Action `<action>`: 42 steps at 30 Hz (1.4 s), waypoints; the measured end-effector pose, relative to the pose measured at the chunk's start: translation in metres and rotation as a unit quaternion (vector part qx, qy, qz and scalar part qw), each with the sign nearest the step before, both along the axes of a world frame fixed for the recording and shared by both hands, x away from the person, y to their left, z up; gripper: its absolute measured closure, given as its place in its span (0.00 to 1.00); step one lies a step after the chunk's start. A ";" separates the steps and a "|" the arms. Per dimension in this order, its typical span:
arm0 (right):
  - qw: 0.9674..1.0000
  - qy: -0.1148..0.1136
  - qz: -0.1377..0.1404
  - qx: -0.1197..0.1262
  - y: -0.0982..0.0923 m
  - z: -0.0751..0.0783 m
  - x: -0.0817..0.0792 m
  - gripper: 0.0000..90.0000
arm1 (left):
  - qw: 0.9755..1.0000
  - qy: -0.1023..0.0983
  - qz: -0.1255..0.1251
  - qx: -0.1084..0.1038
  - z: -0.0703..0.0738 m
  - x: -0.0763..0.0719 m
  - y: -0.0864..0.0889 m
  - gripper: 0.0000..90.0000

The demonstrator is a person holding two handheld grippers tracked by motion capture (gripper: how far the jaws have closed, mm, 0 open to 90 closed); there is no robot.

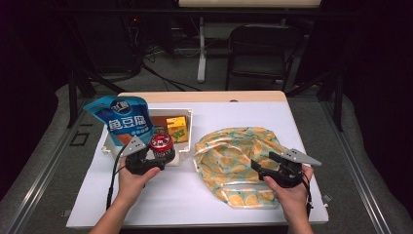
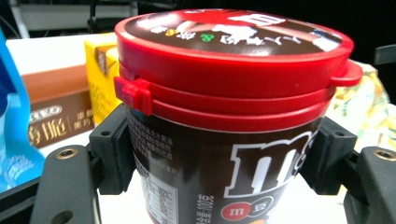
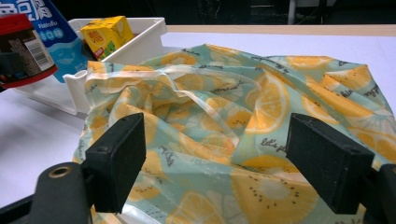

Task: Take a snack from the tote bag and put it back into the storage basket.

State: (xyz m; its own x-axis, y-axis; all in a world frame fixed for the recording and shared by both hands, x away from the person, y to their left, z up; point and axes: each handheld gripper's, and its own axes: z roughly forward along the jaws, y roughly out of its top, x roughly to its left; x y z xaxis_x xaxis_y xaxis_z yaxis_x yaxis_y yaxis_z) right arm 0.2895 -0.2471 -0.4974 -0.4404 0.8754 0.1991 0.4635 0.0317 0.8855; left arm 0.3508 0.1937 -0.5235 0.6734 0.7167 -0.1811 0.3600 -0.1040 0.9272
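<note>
A brown candy tub with a red lid (image 1: 161,142) (image 2: 224,116) stands upright between the jaws of my left gripper (image 1: 157,155) (image 2: 219,158), which is shut on its sides at the front edge of a white tray (image 1: 189,139). The tub also shows at the far left of the right gripper view (image 3: 21,49). A soft bag printed with lemon slices (image 1: 234,158) (image 3: 233,107) lies crumpled on the white table to the right. My right gripper (image 1: 263,168) (image 3: 219,163) hovers at the bag's right side, open, its pads wide apart over the crumpled film.
The tray (image 3: 140,37) holds a tall blue snack pouch (image 1: 124,119) (image 2: 11,130) (image 3: 46,28), a yellow drink carton (image 1: 176,127) (image 2: 100,70) (image 3: 105,32) and a brown box (image 2: 51,112). A black chair (image 1: 258,48) stands beyond the table's far edge.
</note>
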 end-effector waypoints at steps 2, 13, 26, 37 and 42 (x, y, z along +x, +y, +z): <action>1.000 0.000 -0.002 0.002 0.000 -0.002 0.001 0.23 | 1.000 0.010 -0.001 0.005 -0.005 0.005 0.000 0.29; 1.000 0.012 -0.001 -0.009 0.001 -0.009 0.004 0.24 | 0.998 0.041 0.016 0.038 -0.021 0.023 -0.002 0.29; 1.000 0.016 0.000 -0.008 0.003 -0.011 0.005 0.25 | 0.995 0.059 0.017 0.075 -0.037 0.038 -0.009 0.29; 1.000 0.018 0.001 -0.013 0.004 -0.012 0.005 0.25 | 0.993 0.077 0.016 0.085 -0.042 0.044 -0.013 0.29; 1.000 0.020 0.001 -0.014 0.004 -0.013 0.005 0.25 | 0.991 0.101 0.012 0.088 -0.043 0.048 -0.013 0.28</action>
State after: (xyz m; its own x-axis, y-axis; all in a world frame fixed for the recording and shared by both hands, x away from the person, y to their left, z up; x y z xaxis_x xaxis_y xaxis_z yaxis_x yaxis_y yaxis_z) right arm 0.2949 -0.2434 -0.5105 -0.4344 0.8801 0.1919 0.4981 0.0572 0.8652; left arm 0.3992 0.1806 -0.5660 0.6188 0.7643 -0.1815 0.5410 -0.2472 0.8039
